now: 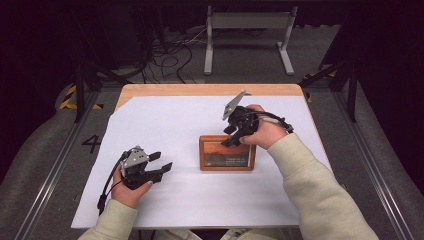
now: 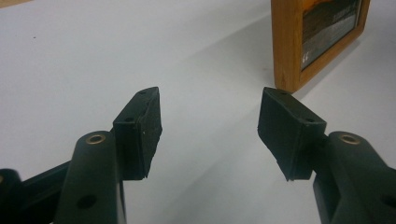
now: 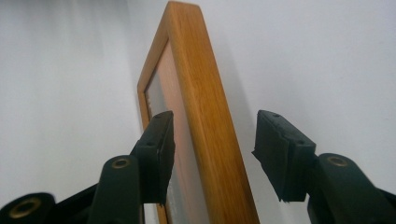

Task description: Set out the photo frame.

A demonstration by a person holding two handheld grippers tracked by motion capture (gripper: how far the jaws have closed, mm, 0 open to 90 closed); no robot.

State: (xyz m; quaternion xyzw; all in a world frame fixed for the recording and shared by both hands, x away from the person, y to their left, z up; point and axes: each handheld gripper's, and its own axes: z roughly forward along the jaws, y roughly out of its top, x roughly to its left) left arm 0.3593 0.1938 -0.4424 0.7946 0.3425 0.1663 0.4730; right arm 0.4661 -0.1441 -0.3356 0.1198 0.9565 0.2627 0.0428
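- On the white sheet point(image 1: 170, 125) covering the table point(image 1: 210, 90), slightly right of its middle, a wooden picture frame point(image 1: 227, 153) is lying with its picture side facing up.
- Straddling the frame's far right edge, the right gripper point(image 1: 234, 136) is pointing down at it; in the right gripper view the frame point(image 3: 205, 140) is running up between the two black jaws.
- Those jaws are standing parted, one over the glass and one out past the wooden rail, with a clear gap on the rail's outer side, so they are not pinching it.
- Well to the frame's left, the left gripper point(image 1: 161, 162) is resting low over the sheet, aiming toward the frame.
- Its jaws are spreading wide with nothing between them; in the left gripper view a corner of the frame point(image 2: 286, 46) is showing just beyond the right jaw.
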